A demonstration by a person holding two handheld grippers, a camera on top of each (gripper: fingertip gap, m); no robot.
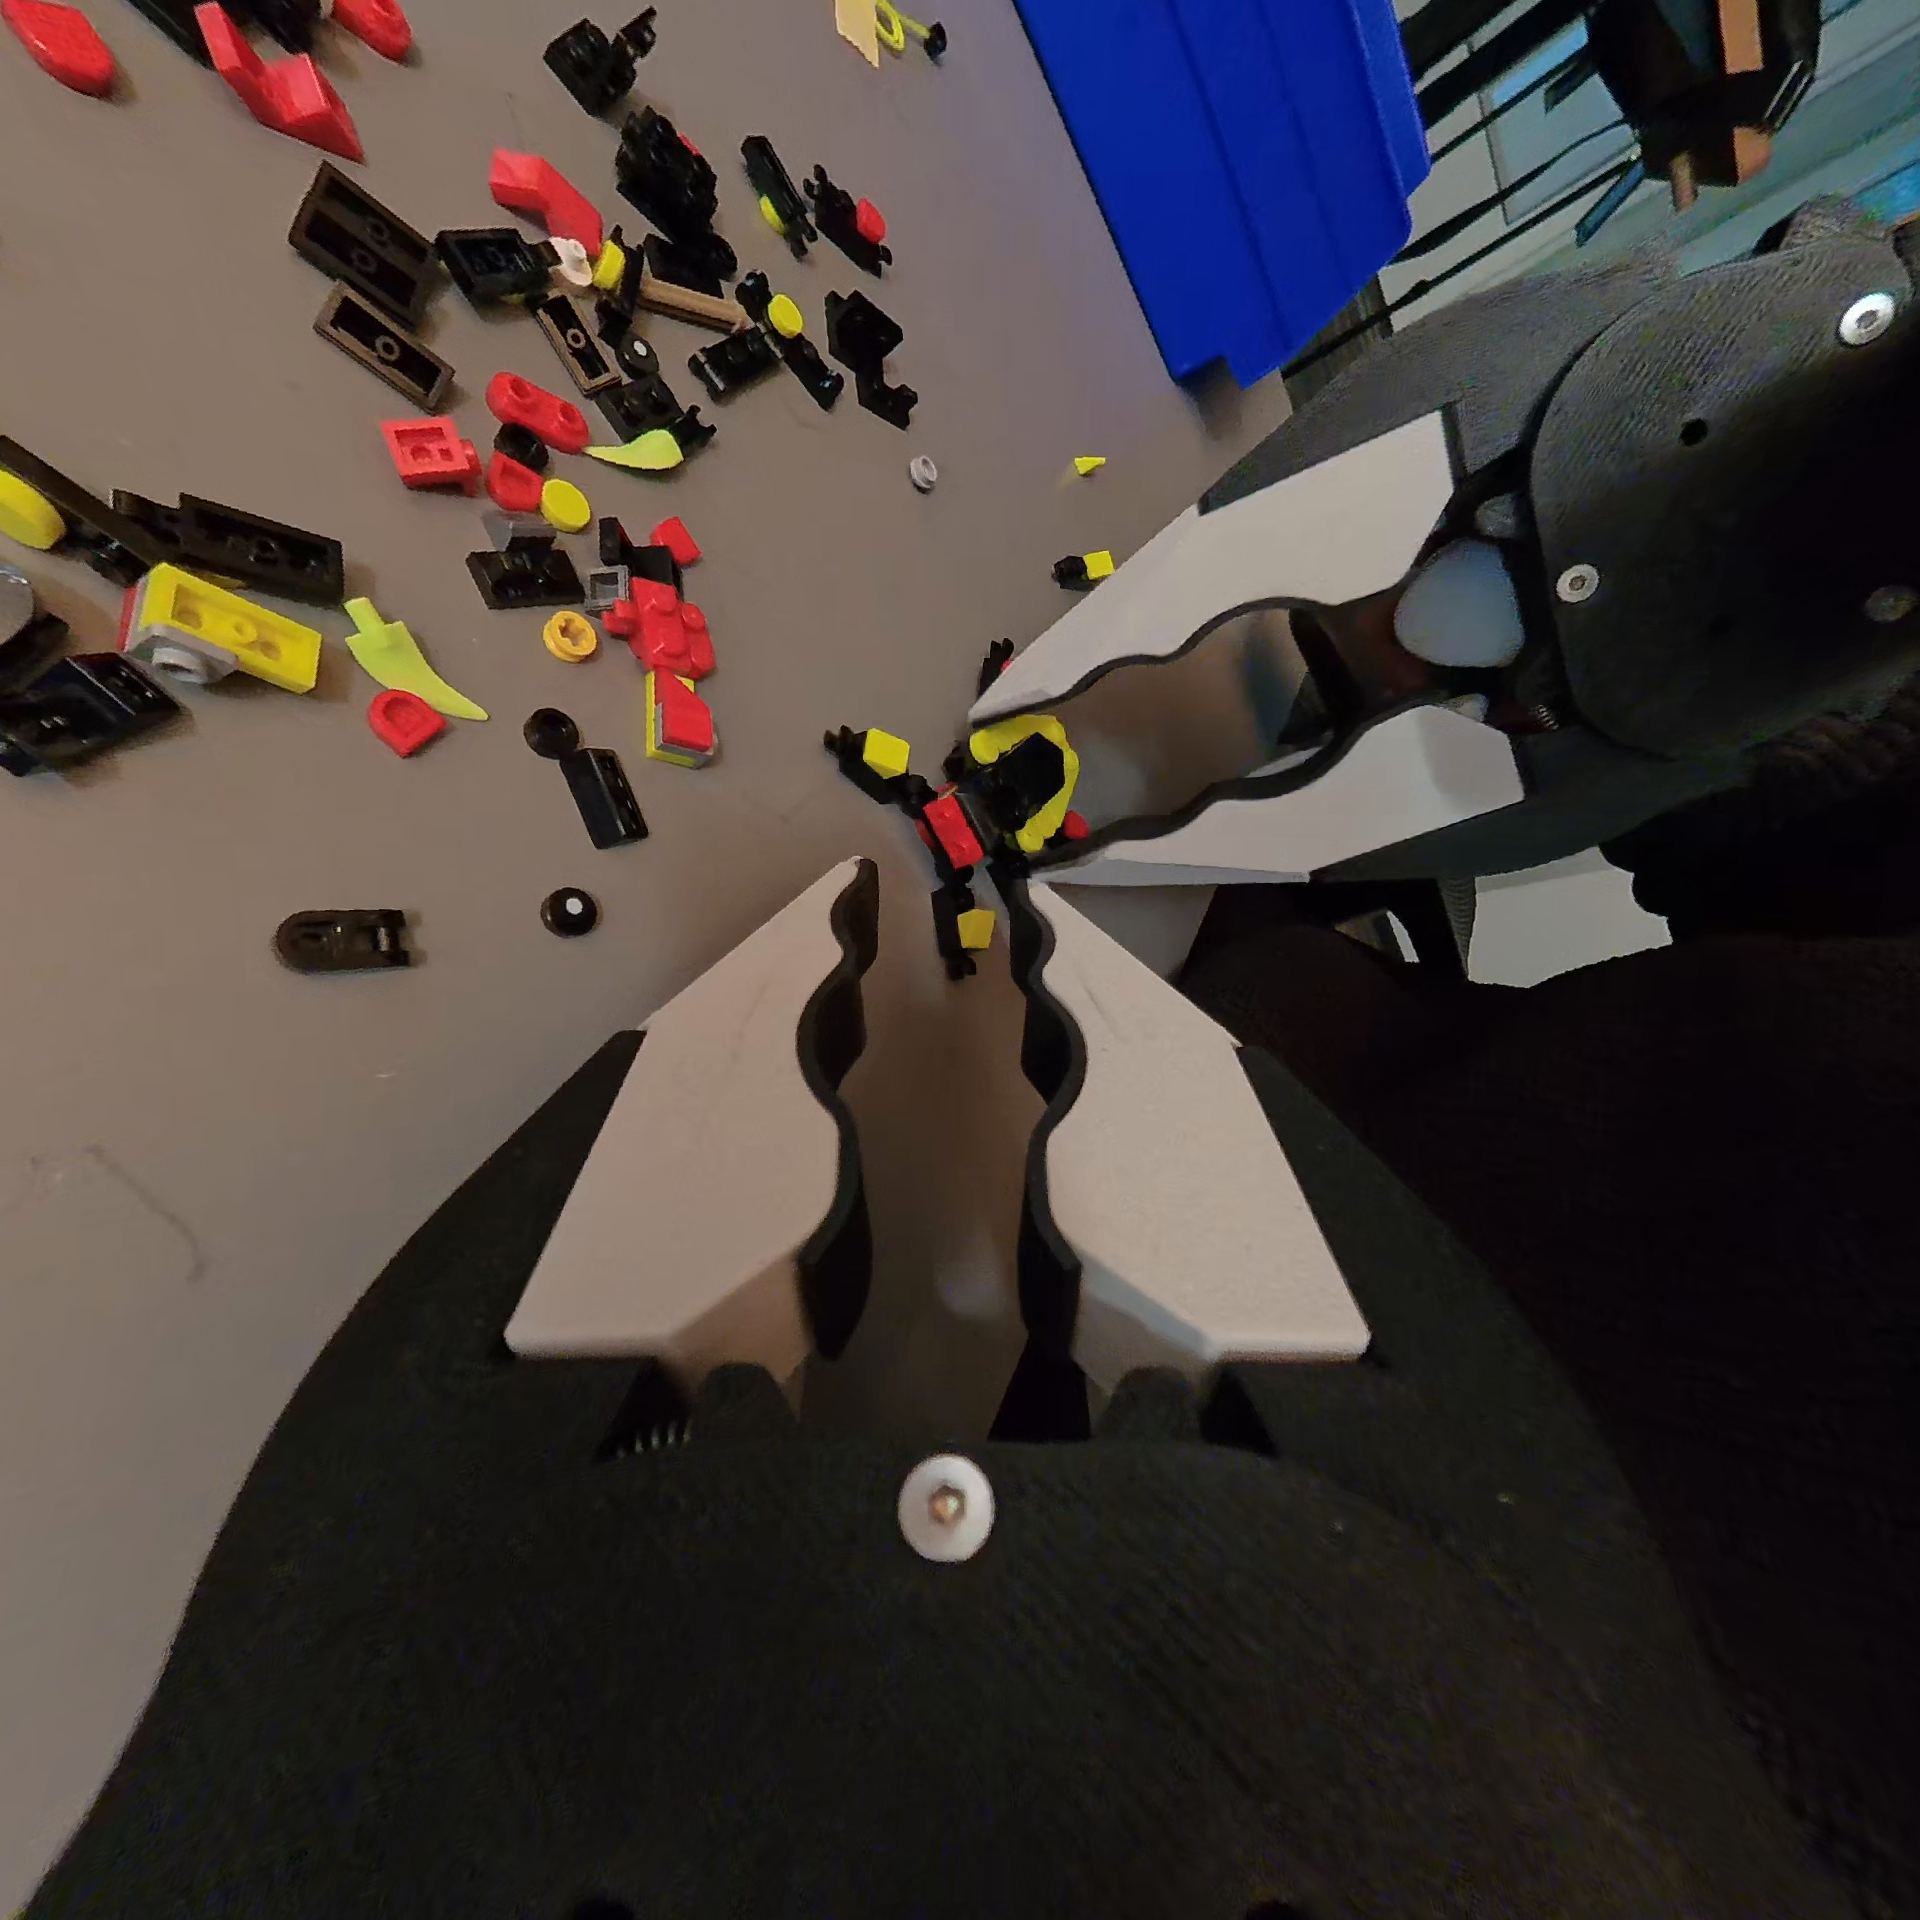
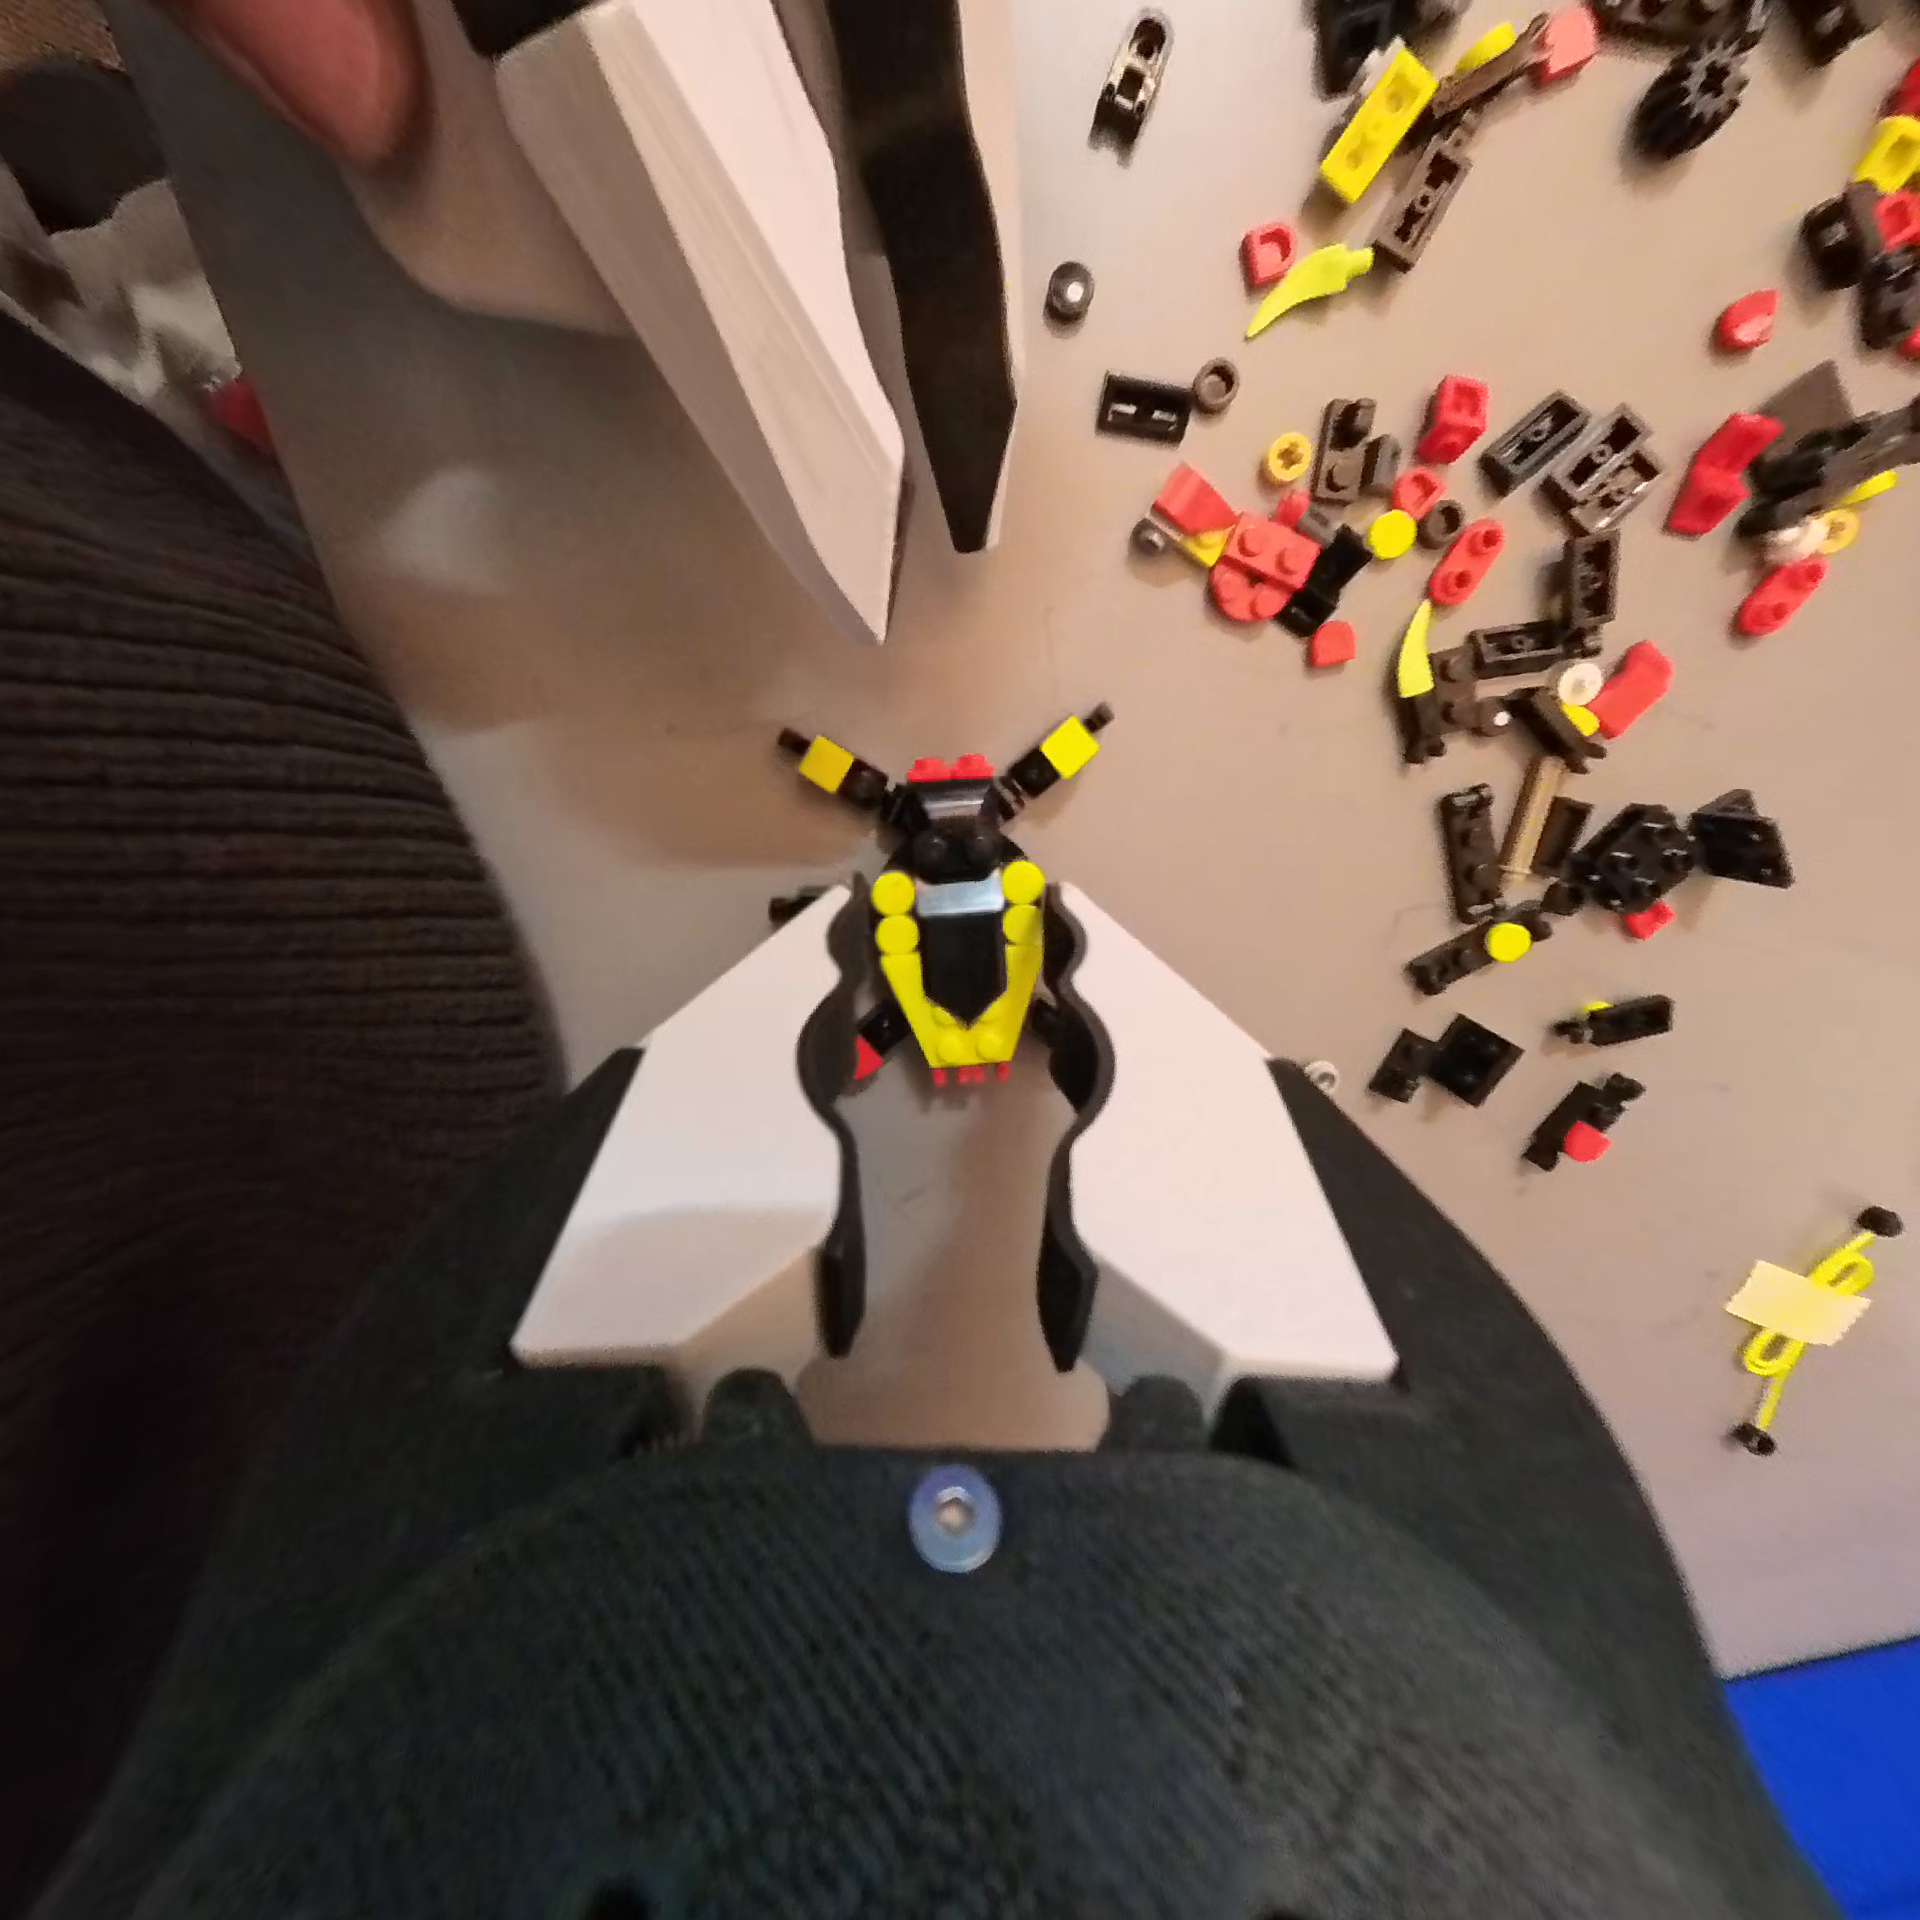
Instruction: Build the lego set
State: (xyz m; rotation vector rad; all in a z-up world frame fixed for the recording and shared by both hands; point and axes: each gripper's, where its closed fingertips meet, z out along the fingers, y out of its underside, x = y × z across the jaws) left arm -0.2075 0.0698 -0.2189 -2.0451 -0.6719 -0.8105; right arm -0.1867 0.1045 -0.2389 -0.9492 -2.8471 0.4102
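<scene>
My right gripper (image 2: 951, 904) is shut on a small black, yellow and red lego model (image 2: 961, 956), which has two black-and-yellow arms spread out at its front. In the left wrist view the right gripper (image 1: 1013, 795) comes in from the right with the model (image 1: 1013, 790) between its tips. My left gripper (image 1: 943, 881) is open. Its tips sit right at the model, and one of the model's arms (image 1: 964, 930) lies in the gap between them, not clamped. In the right wrist view the left gripper (image 2: 925, 587) hangs just above the model's arms.
Many loose black, red and yellow lego pieces (image 1: 582, 447) are scattered over the grey table (image 1: 260, 1195), on the right in the right wrist view (image 2: 1507, 582). A blue bin (image 1: 1226, 156) stands at the table's far edge. A yellow string piece (image 2: 1803, 1309) lies apart. My hands' fingertips stand some 5 centimeters from each other.
</scene>
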